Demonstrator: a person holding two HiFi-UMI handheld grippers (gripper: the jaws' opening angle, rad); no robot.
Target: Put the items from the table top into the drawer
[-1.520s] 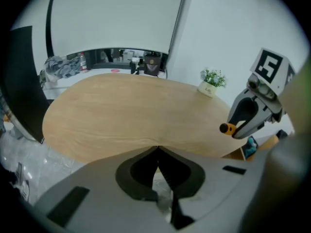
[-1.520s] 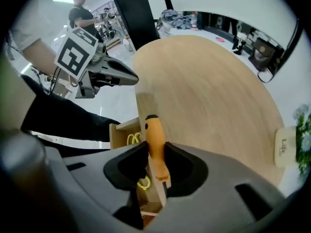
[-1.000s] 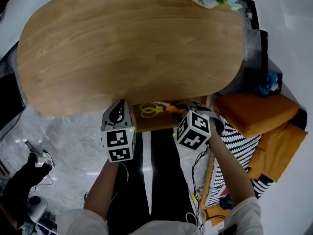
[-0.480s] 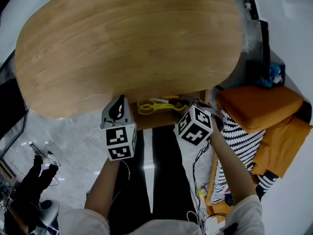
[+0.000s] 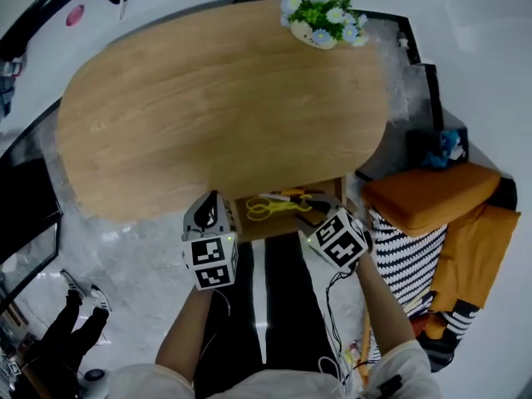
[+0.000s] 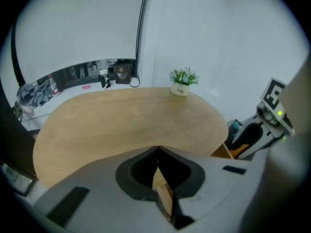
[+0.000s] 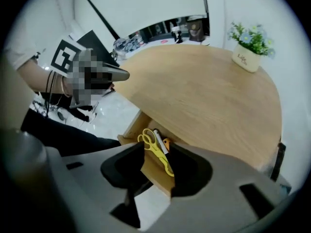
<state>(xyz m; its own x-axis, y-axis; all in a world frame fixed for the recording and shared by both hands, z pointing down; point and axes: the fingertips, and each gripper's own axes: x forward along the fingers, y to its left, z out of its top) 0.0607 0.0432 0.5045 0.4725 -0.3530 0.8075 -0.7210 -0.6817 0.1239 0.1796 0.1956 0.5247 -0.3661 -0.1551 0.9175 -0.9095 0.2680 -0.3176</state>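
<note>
The drawer [image 5: 249,225] stands open under the near edge of the oval wooden table [image 5: 224,115]. Inside it lie yellow scissors [image 5: 270,208] [image 7: 154,144], a white pen [image 7: 160,141] and an orange item [image 7: 166,142]. My left gripper [image 5: 214,198] [image 6: 157,152] hovers at the drawer's left corner, shut, with nothing held. My right gripper [image 5: 318,216] [image 7: 156,153] hangs over the drawer's right side. Its jaws are closing from wide apart, with nothing between them. The table top holds only a potted plant [image 5: 320,23] [image 6: 181,87].
An orange cushion [image 5: 424,194] and a black-and-white striped one [image 5: 407,252] lie to the right of the table. The person's dark-trousered legs [image 5: 266,306] are below the drawer. A dark cabinet [image 5: 25,206] stands at the left, and cables trail on the floor.
Both grippers have lifted a little away from the drawer. The right one has rolled and drawn back from the scissors, which stay in the drawer. More of the table shows now.
</note>
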